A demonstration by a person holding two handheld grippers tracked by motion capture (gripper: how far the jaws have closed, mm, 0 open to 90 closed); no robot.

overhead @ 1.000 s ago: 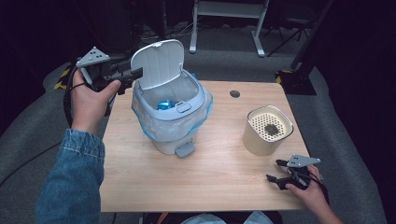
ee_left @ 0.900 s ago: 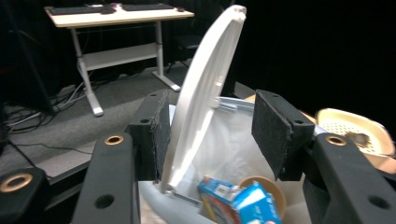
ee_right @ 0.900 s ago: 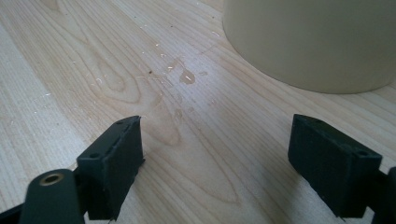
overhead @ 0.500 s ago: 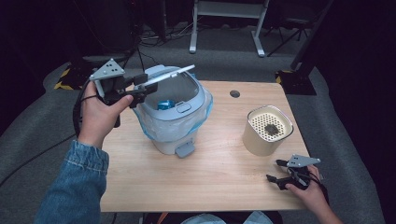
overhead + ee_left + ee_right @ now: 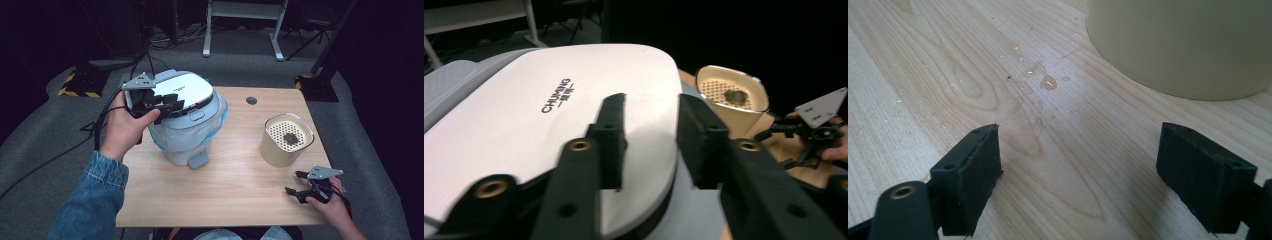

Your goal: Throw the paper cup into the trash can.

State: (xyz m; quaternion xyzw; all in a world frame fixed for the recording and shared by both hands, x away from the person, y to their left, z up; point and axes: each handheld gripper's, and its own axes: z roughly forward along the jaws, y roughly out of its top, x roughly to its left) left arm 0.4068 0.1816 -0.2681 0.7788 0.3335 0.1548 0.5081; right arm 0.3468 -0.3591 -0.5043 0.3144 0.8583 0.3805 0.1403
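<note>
Wooden bench (image 5: 225, 195) carries a pedal bin (image 5: 187, 122) lined with a blue bag, at its far left. Its white lid (image 5: 182, 92) is down, and the left hand-held gripper (image 5: 167, 107) rests on it, jaws just closing, nothing between them. Right hand-held gripper (image 5: 295, 182) lies released near a cream canister (image 5: 286, 140).
</note>
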